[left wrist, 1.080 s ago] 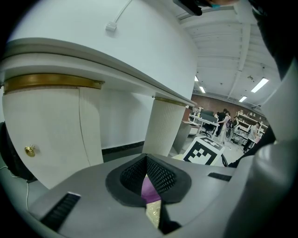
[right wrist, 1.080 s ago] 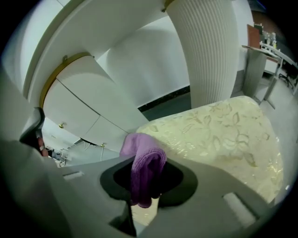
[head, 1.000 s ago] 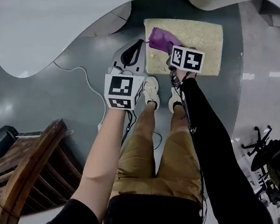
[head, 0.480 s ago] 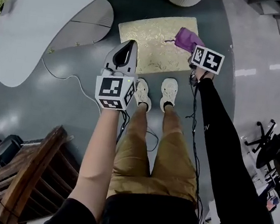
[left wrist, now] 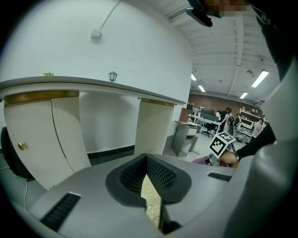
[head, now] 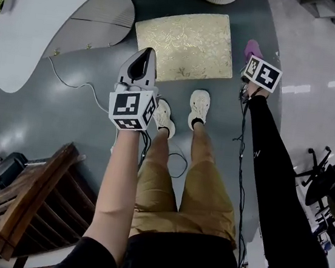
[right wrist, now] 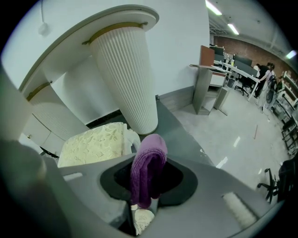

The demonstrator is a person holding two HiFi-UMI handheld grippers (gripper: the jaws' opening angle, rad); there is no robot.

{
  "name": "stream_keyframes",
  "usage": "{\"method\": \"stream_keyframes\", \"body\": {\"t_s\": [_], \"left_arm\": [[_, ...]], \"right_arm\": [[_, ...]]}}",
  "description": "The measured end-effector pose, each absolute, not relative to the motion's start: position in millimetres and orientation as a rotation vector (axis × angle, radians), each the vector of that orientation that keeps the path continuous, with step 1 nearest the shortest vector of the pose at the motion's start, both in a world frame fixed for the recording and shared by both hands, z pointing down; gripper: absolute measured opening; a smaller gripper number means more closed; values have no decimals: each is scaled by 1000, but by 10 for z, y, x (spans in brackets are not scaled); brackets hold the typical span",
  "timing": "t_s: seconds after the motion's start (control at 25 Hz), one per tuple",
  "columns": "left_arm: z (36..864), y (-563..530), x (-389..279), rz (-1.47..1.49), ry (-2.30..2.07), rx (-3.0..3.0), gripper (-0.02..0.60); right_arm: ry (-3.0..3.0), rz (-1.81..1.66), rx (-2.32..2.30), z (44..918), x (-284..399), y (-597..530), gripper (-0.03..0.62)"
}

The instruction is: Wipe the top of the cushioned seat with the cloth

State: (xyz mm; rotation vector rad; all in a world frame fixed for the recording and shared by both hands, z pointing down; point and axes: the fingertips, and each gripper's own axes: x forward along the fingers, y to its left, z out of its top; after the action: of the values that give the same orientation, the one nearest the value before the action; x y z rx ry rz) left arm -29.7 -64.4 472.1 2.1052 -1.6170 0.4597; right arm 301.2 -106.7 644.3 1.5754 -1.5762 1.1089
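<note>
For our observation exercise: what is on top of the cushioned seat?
Nothing: the cushioned seat shows a bare top. The cloth, clamped in the right tool, is off to its right. The left tool hides one near corner.

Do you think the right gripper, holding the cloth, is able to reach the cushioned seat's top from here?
Probably yes. The right gripper, shut on the cloth, hangs just beside the cushioned seat, with only bare floor between, and nothing lies on its top.
</note>
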Motion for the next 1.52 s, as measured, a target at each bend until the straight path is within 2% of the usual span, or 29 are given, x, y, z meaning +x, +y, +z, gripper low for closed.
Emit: {"method": "stream_keyframes", "body": {"t_s": [0.24, 0.44, 0.88, 1.0, 1.2, 1.52], "left_arm": [[4781, -457, -458, 472, -1624, 2108, 0], [4754, -322, -715, 465, -1633, 2108, 0], [4684, -52, -1393, 435, -1652, 2100, 0], [4692, 28, -1512, 430, -1660, 2084, 0], [4707, 112, -1564, 419, -1683, 2056, 0], [4755, 54, -1234, 399, -1702, 2015, 0]], "right_arm": [[-1651, 1101, 1591, 6321, 2813, -918, 81], [-1779, 1085, 1559, 6079, 2222, -838, 81], [-2194, 1244, 996, 5696, -355, -264, 81], [-2200, 1329, 864, 5788, -832, -89, 81], [-1886, 1344, 970, 6401, -640, -91, 81], [-1799, 1259, 1097, 6482, 351, -337, 81]]}}
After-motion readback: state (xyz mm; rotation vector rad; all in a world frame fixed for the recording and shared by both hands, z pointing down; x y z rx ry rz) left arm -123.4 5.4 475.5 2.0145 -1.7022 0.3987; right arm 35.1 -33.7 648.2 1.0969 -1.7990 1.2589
